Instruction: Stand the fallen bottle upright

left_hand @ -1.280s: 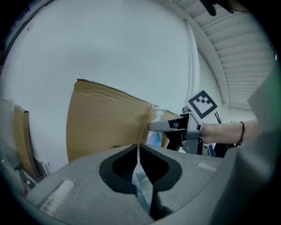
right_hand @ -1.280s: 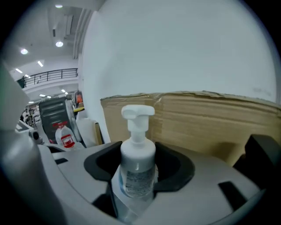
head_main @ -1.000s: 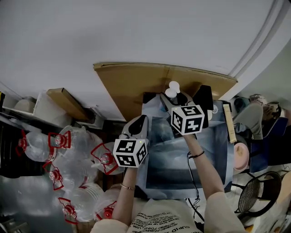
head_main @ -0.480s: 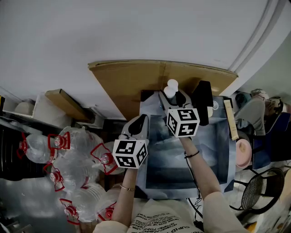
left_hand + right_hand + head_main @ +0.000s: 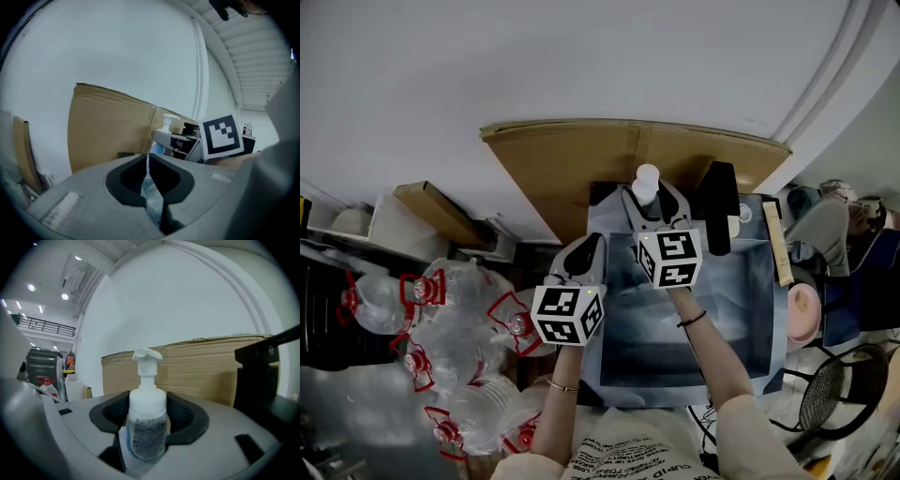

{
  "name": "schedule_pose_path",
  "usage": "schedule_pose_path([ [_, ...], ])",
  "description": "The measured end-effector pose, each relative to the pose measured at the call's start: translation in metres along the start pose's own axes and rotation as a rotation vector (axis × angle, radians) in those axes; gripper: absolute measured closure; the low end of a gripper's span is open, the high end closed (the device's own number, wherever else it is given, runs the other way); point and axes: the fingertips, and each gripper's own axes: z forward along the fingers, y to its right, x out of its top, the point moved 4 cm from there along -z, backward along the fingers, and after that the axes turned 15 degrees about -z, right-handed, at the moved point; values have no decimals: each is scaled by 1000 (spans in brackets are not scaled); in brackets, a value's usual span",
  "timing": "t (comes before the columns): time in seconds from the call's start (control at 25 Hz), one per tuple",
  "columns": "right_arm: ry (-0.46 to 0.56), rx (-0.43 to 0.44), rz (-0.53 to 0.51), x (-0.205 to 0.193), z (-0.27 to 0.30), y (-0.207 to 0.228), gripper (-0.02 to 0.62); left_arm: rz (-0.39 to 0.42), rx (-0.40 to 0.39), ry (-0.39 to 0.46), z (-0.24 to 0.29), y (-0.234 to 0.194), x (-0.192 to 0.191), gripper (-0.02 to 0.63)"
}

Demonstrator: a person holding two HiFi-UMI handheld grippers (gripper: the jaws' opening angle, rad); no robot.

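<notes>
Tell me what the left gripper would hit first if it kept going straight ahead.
Probably the cardboard sheet: the left gripper aims at it, nothing nearer in view, though depth is unclear.

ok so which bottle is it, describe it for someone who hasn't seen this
Find the cardboard sheet against the white wall; in front of it is a table under a blue-grey cloth. At its far end a small bottle stands upright between the right gripper's jaws. It alone has a white pump top and clear body, unlike the big red-handled jugs on the floor.

The right hand-held gripper (image 5: 650, 200) hides the bottle (image 5: 647, 176) below its pump in head view
</notes>
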Motion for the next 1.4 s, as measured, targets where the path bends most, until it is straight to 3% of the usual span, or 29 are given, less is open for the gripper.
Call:
schedule_pose_path([
  [0.52, 11, 15, -18, -2, 1, -3, 353, 3, 5, 11, -5, 3, 1, 574],
  [0.64, 5, -1, -8, -4, 1, -2, 324, 4, 3, 11, -6, 6, 1, 574],
  [1.16, 85, 4, 18, 16, -34, -7, 308, 30, 12, 52, -21, 23, 8, 574],
  [1.24, 82, 9, 21, 19, -44, -9, 318, 45, 19, 66, -27, 28, 9, 574],
  [1.4, 75, 20, 12, 24, -65, -11, 409, 77, 9, 107, -41, 41, 15, 574],
])
